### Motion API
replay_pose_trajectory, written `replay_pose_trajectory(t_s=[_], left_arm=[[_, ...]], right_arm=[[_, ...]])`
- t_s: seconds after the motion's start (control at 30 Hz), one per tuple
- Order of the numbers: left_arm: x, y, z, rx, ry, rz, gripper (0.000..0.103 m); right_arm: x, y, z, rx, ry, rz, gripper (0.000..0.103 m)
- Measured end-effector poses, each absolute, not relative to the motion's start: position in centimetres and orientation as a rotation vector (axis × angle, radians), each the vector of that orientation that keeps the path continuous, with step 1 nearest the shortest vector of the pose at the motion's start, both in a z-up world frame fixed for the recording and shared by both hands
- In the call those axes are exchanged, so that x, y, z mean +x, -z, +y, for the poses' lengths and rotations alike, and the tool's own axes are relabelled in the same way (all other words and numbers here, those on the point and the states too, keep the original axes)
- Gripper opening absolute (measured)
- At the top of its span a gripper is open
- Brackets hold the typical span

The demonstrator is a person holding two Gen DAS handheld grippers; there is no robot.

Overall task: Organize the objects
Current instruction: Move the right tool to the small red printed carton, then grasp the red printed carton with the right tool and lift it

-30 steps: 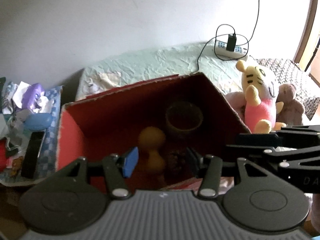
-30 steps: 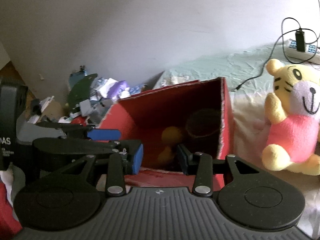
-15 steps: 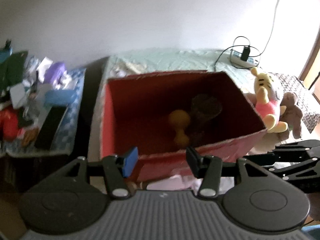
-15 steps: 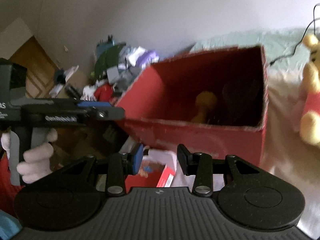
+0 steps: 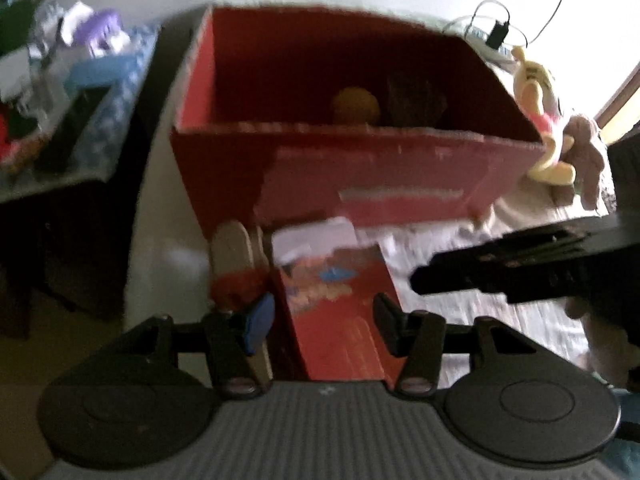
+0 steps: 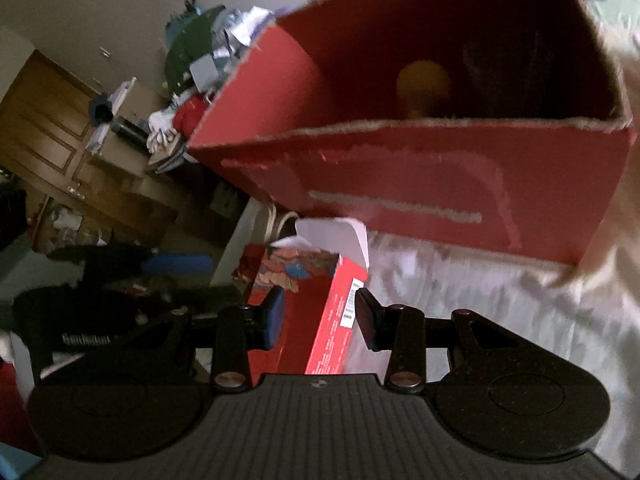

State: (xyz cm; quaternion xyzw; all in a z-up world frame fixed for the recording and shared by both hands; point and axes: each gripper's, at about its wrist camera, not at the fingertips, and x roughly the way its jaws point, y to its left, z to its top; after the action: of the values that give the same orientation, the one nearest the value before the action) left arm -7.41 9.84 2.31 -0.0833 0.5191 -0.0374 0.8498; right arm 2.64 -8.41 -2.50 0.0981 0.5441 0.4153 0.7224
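Observation:
A large red cardboard box (image 5: 360, 172) (image 6: 400, 184) stands open on the bed, holding a yellow toy (image 5: 354, 106) (image 6: 424, 80) and a dark cup (image 5: 416, 100). In front of it lies a smaller red carton (image 5: 336, 300) (image 6: 316, 300) with a white flap open. My left gripper (image 5: 322, 324) is open, hovering close above the carton. My right gripper (image 6: 316, 312) is open too, its fingers either side of the carton's near end; contact is not visible. It also shows as a dark shape at the right in the left wrist view. Both views are blurred.
A yellow plush tiger (image 5: 540, 92) and a brown plush bear (image 5: 588, 148) lean at the box's right corner. A power strip (image 5: 492, 40) lies behind. Pale wooden sticks (image 5: 236, 248) rest left of the carton. A cluttered side table (image 5: 60, 92) stands left.
Both grippers have drawn back from the red box and dropped lower. The small red carton has come into view beneath their fingers. Both stay open.

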Motion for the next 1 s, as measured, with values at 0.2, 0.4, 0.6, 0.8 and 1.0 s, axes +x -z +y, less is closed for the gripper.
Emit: replay_pose_trajectory(t_s=[0.2,0.4,0.6,0.8,1.0], left_arm=[[-7.4,-0.5,8.4,-0.144,0.113,1.143,0.062],[-7.4,0.3,7.6,-0.137,0.134,1.146,0.069],[-6.8,0.4,6.8,-0.121,0.162,1.13,0.077],[-6.9,0.3,6.4,-0.078,0.207,1.113,0.077],[-7.8,0.1,6.8,-0.051,0.27,1.1,0.077]], right_arm=[[3.0,3.7,-8.4,0.275,-0.922,1.275,0.043],[3.5,4.5,-8.3,0.317,-0.934,1.332,0.043],[3.9,5.4,-8.5,0.354,-0.916,1.377,0.047],[4.0,6.7,-9.6,0.408,-0.888,1.435,0.047],[4.0,6.5,-10.7,0.451,-0.874,1.432,0.043]])
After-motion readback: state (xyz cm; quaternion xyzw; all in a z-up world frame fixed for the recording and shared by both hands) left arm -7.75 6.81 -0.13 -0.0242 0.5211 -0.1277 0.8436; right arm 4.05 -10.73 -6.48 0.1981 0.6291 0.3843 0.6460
